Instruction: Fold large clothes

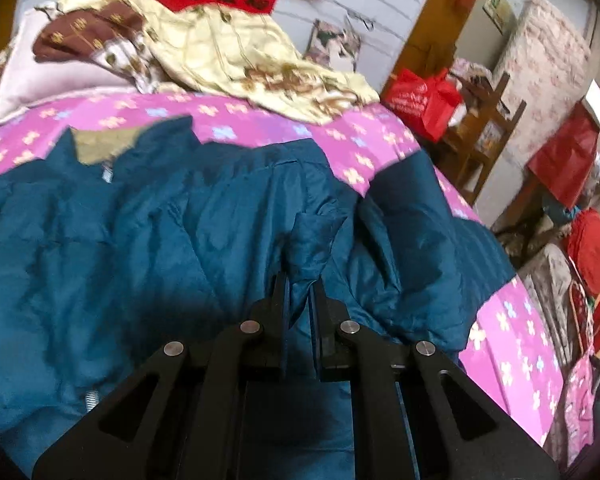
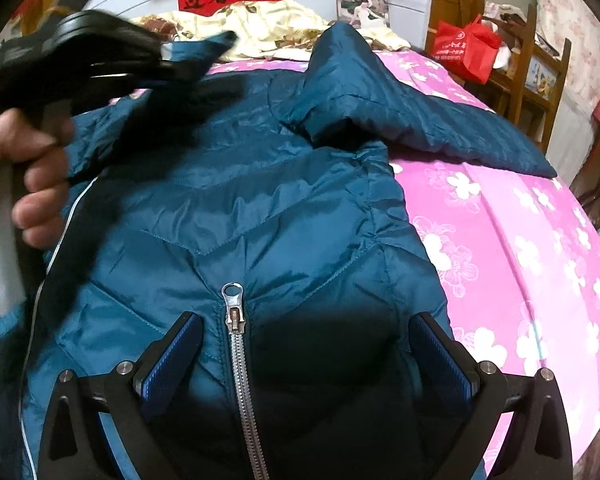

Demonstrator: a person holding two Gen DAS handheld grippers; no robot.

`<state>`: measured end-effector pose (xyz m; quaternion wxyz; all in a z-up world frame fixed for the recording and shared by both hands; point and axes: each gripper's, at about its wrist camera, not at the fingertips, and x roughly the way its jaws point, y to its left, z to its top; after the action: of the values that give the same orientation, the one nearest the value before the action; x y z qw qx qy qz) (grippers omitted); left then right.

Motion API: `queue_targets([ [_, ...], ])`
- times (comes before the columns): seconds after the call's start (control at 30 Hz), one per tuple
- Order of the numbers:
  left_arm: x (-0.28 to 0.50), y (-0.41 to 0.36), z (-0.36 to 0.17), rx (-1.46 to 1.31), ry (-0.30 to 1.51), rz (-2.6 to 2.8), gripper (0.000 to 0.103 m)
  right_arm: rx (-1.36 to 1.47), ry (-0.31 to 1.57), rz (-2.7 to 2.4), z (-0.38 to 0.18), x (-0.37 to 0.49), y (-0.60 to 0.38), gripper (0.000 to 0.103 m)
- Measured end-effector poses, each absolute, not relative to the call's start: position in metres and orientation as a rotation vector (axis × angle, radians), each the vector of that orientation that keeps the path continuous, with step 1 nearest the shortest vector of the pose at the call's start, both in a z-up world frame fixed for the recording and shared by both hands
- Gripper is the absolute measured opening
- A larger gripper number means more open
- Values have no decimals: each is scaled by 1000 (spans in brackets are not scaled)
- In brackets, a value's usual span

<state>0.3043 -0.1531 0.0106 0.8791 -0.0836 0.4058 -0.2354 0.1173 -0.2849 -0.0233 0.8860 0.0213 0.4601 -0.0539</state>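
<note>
A teal quilted down jacket (image 1: pixel 140 240) lies spread on the pink flowered bed cover (image 1: pixel 260 116). My left gripper (image 1: pixel 300 282) is shut on a raised fold of its teal fabric. In the right wrist view the jacket (image 2: pixel 300 208) fills the middle, its silver zipper pull (image 2: pixel 233 312) near the bottom and one sleeve (image 2: pixel 380 92) folded back at the upper right. My right gripper (image 2: pixel 308 336) hovers open just over the jacket front, the zipper between its blue pads (image 2: pixel 180 352). The left gripper (image 2: pixel 196 64) shows blurred at the upper left, held by a hand (image 2: pixel 32 184), with teal cloth in it.
A cream flowered quilt (image 1: pixel 228 52) and a pale pillow (image 1: pixel 48 84) lie at the head of the bed. A red bag (image 2: pixel 468 52) sits on wooden furniture (image 2: pixel 540 72) right of the bed. The pink cover (image 2: pixel 500 240) is bare on the right.
</note>
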Motion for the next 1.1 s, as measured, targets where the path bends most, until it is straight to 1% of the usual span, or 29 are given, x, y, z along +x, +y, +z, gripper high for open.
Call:
queue_targets([
  [0.33,290,-168,-9,-118,944,-636,8,52,962,-115,-25,121,-286,103],
  [0.4,289,-171,-12,-112,972,-655,10,46,961,-120,-26,122,-285,103],
  [0.43,287,-171,-12,-110,982,-665,18,42,960,-122,-26,122,-284,103],
  [0.47,285,-172,-12,-114,985,-686,29,39,960,-124,-27,122,-283,103],
  [0.5,280,-173,-11,-112,985,-713,36,36,959,-126,-27,122,-283,103],
  [0.53,275,-173,-7,-100,977,-722,45,35,958,-128,-27,122,-283,103],
  [0.57,271,-172,-4,-89,969,-728,51,35,958,-129,-27,122,-283,103],
  [0.63,259,-164,5,-74,957,-739,52,35,957,-132,-26,121,-282,103],
  [0.77,239,-114,24,-29,877,-630,52,39,943,-137,-22,117,-280,103],
  [0.9,231,-23,31,-23,822,-334,52,43,870,-128,-7,110,-279,103],
  [1.0,225,55,28,-124,803,-118,53,48,792,-105,11,107,-277,103],
  [1.1,220,114,17,-224,784,104,58,51,770,-43,27,126,-274,103],
])
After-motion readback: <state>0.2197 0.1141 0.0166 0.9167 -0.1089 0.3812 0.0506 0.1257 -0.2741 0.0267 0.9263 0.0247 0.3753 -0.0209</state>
